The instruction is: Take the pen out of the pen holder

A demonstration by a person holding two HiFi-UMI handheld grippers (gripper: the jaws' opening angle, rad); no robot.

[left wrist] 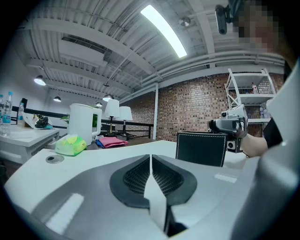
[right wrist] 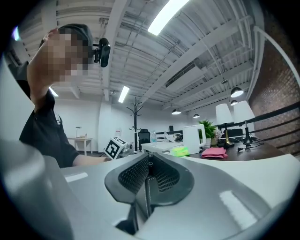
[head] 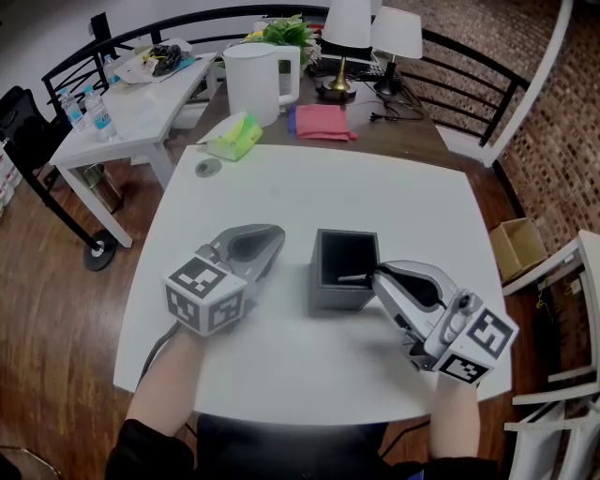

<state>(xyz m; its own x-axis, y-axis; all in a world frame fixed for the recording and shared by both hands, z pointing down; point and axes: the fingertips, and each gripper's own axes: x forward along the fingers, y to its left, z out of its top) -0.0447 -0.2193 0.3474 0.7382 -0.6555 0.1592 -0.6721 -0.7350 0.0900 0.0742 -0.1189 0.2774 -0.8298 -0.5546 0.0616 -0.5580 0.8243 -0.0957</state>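
— How is the right claw found?

— The right claw (right wrist: 149, 165) is closed to a narrow slit, and a thin dark pen (right wrist: 147, 190) is pinched between its ribbed pads. In the head view the pen is seen jutting from the claw tips toward the left, lying nearly level over the open top of the pen holder (head: 345, 298), by its right wall. Whether the pen's far end touches the holder cannot be told.

— And the left claw?

— The left claw (head: 265, 239) is drawn fully together, with nothing held. It is laid low over the counter (head: 281, 187), just left of the pen holder and apart from it. From its own view the holder is seen as a dark box with pale stitching along its edges, standing upright, with the right claw just behind its upper right corner.

— What is placed around them?

— The holder is set near the middle of the white counter, between the two claws. A small round disc (head: 208, 168) is seen by the far left corner of the counter. Beyond the far edge, on a darker surface, a green packet (head: 234, 137), a white kettle (head: 253, 82) and a pink cloth (head: 321, 122) are lined up, with two white-shaded lamps (head: 349, 28) behind them. Farther left, water bottles (head: 94, 114) are stood on a white side table (head: 141, 117).
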